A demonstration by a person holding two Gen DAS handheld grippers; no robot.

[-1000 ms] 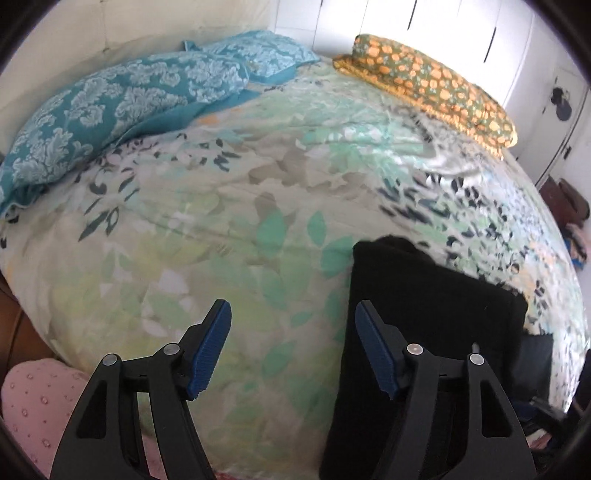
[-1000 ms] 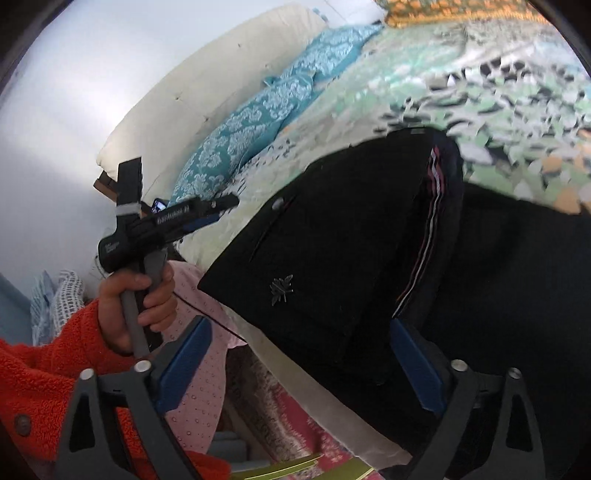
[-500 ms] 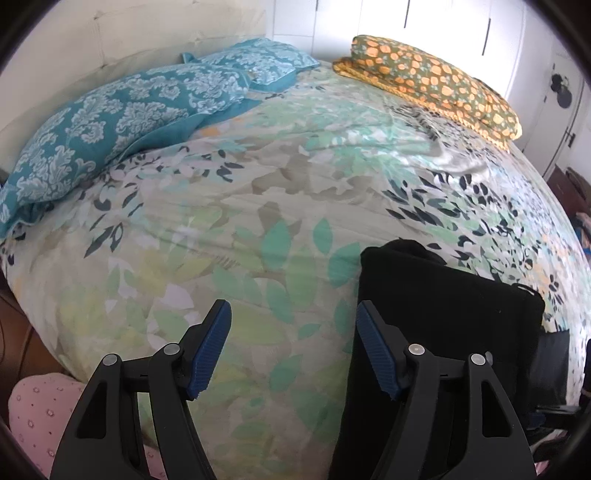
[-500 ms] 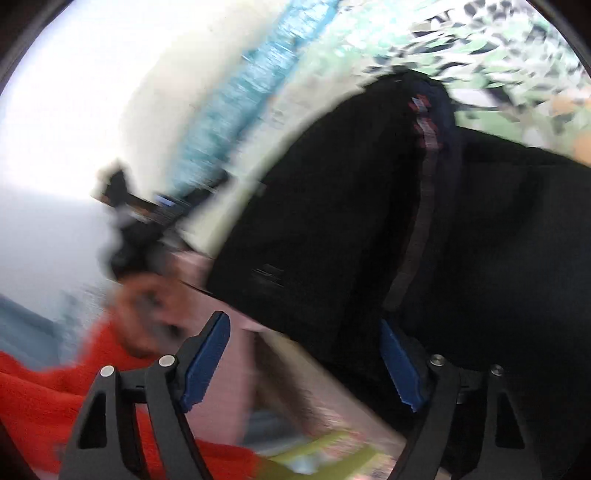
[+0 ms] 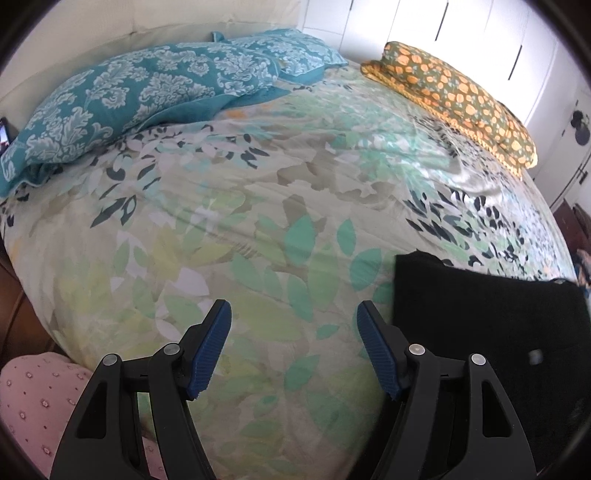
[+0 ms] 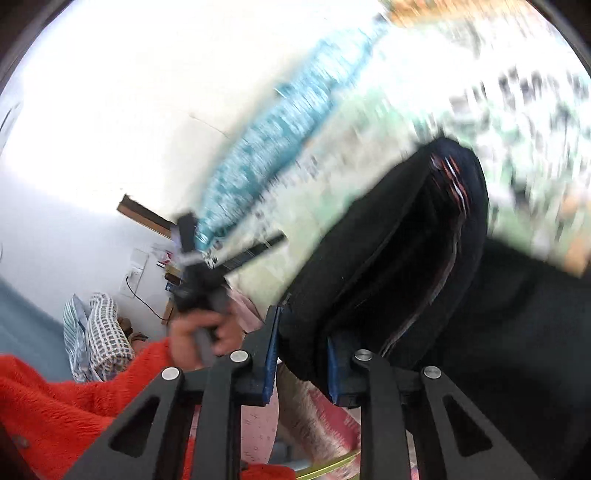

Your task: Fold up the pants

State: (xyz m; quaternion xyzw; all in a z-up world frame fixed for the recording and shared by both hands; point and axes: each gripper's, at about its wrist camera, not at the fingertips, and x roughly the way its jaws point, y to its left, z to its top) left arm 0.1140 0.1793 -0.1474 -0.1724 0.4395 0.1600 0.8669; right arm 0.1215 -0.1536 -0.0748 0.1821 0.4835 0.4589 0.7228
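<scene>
Black pants [image 5: 480, 332] lie folded at the lower right of the left wrist view, on the leaf-print bedspread [image 5: 258, 221]. My left gripper [image 5: 293, 347] hangs open over the bare bedspread, just left of the pants, with nothing between its blue pads. In the blurred right wrist view the pants [image 6: 399, 266] show a striped side seam [image 6: 452, 184] and their near edge is lifted. My right gripper [image 6: 301, 363] is closing, its pads pressing on that black edge. A hand in a red sleeve [image 6: 92, 398] holds the left gripper [image 6: 207, 269] at the left.
Two teal patterned pillows [image 5: 129, 103] lie along the bed's far left and a green-and-orange pillow [image 5: 454, 99] at the far right. Pink dotted cloth [image 5: 33, 398] sits below the bed's near edge. White closet doors [image 5: 461, 33] stand behind.
The right gripper's jaws have come together on the pants' near edge and risen with it, blurring that view. The left gripper has stayed open over the bedspread.
</scene>
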